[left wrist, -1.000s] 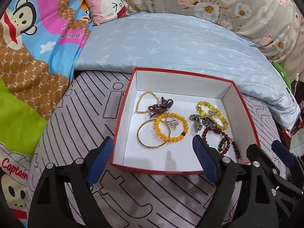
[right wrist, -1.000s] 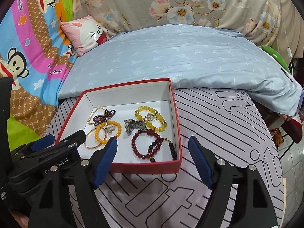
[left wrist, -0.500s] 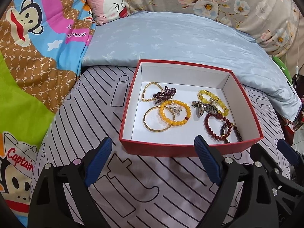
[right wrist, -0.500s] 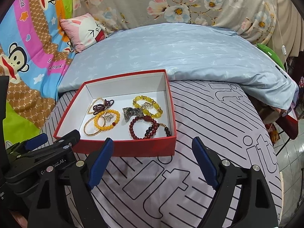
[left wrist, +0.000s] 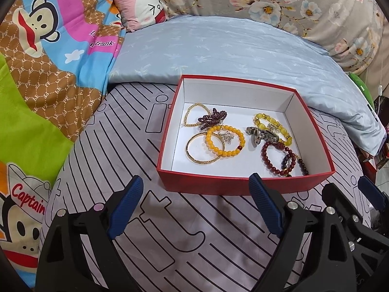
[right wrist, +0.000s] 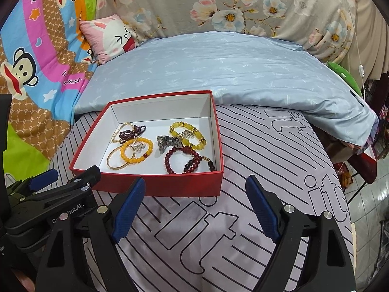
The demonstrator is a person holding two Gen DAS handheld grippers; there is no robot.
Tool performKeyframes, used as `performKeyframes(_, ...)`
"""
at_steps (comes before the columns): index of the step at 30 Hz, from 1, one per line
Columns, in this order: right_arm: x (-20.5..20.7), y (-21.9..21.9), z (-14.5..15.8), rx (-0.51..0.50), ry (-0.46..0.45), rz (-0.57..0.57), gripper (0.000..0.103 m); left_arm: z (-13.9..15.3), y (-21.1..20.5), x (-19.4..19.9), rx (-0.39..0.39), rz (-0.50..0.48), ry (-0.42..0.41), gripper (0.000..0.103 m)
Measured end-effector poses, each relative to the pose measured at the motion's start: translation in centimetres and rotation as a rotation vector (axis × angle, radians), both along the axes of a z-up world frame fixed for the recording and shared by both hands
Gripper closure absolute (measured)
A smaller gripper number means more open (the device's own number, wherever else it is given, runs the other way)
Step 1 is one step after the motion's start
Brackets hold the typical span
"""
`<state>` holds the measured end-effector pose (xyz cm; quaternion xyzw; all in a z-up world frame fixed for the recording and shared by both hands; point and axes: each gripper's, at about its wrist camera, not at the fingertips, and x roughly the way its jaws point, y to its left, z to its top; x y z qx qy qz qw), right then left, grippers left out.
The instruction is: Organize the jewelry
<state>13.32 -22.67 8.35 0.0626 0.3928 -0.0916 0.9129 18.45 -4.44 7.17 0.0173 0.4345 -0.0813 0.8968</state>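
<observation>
Nearest, left gripper [left wrist: 195, 209] and right gripper [right wrist: 194, 205], both spread wide, empty, hovering over the striped sheet [right wrist: 255, 170] just short of the red box [left wrist: 243, 185]. Inside the box: gold bangle [left wrist: 194, 157] under orange bead bracelet [left wrist: 225, 141], dark red bracelet [left wrist: 277, 158] at near right, metal watch [left wrist: 261, 135], yellow bracelet [left wrist: 272, 123]. Beyond the box, blue quilt [left wrist: 231, 48].
</observation>
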Motion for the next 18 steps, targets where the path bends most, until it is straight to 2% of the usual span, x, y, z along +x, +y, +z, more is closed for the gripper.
performKeyframes(18, -0.13, 0.01, 0.08, 0.001, 0.001, -0.001, 0.022, 0.19, -0.04, -0.26, 0.004, 0.002, 0.001, 0.019)
